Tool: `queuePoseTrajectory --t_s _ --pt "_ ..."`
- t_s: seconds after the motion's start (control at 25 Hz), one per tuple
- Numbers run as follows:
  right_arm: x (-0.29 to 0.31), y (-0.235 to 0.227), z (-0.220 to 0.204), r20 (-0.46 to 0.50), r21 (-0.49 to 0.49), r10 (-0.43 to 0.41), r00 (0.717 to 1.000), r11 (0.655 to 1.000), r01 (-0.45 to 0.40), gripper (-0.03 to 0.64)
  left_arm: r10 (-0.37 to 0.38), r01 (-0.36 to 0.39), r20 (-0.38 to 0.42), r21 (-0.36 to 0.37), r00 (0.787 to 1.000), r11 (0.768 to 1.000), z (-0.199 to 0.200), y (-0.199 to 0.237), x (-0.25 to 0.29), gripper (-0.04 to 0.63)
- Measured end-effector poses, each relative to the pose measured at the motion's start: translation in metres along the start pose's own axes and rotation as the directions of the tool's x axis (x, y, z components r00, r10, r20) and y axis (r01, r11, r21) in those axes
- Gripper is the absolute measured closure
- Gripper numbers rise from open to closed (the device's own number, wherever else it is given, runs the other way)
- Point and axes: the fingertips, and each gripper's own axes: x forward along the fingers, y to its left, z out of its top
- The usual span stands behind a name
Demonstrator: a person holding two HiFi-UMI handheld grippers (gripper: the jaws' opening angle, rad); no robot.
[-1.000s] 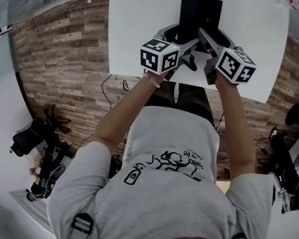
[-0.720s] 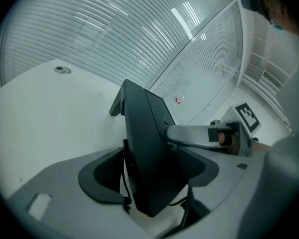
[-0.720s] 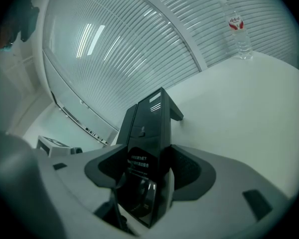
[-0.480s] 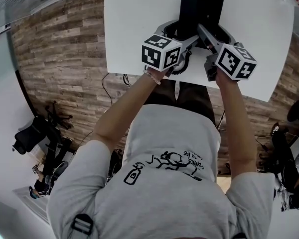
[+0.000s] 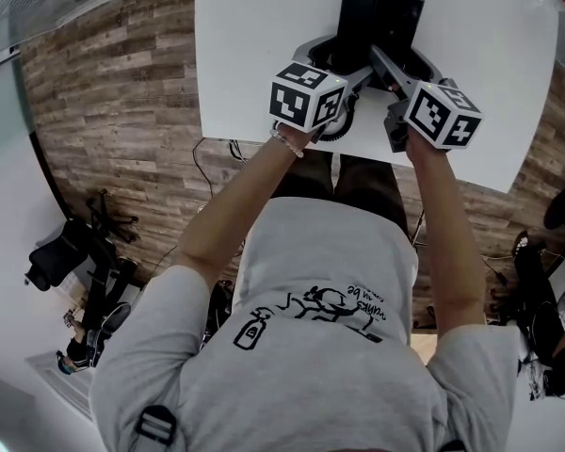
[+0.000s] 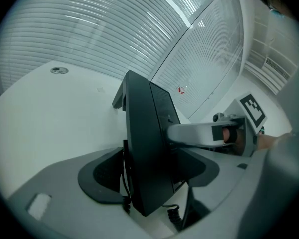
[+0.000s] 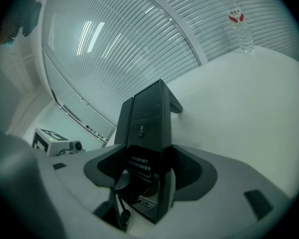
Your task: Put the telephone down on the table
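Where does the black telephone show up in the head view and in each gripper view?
Head view: telephone at top centre, over the white table.
Left gripper view: telephone in the centre, seen edge-on.
Right gripper view: telephone in the centre, its label facing the camera.
Shared landmark: the white table surrounds it in all three.

Both arms reach forward, the left forearm and the right forearm nearly parallel. Each hand tilts its gripper downward at a slant. The left gripper has its pads against the telephone. The right gripper has just been opening its jaws, with the telephone between them and both pads against its sides.
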Motion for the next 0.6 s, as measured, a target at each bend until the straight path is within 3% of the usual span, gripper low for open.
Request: queuePoseTrajectory --t_s 0.6 --pt "0.0099 0.0038 -0.0030 -0.021 -0.027 -0.010 1.000 1.000 0.010 0.364 0.013 -0.013 -0.092 0.002 0.996 1.000 -0.0041 0.0099 0.0002 0.268"
